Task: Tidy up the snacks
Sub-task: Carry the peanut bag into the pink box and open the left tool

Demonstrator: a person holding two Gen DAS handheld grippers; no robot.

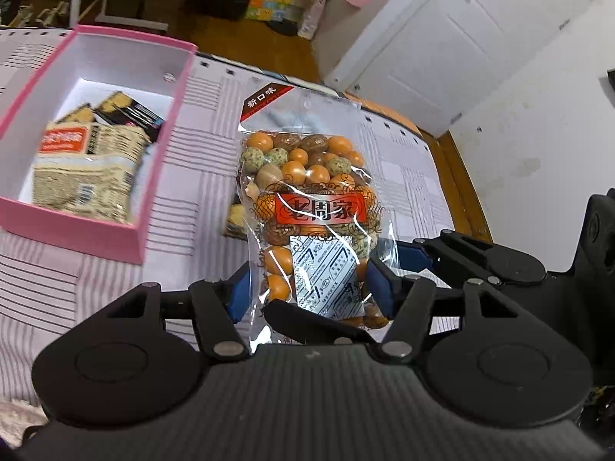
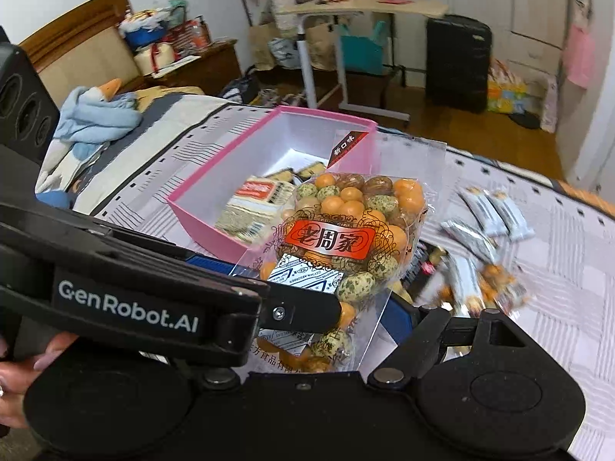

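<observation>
Both grippers are clamping the same clear bag of coated nuts [image 1: 307, 207] — left gripper [image 1: 307, 288] pinching its lower end, right gripper [image 2: 307, 299] gripping lower down too, with the left's arm crossing its view; bag's long axis is pointing straight away from the fingers, held up above the striped bedspread [image 1: 200, 230]; pink box [image 1: 96, 230] is sitting ahead-left toward the bed's far edge — left hand looks nearer to it.

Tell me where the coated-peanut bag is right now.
The coated-peanut bag is held up between the left gripper and right gripper, above the striped bedspread, just right of the pink box.
</observation>
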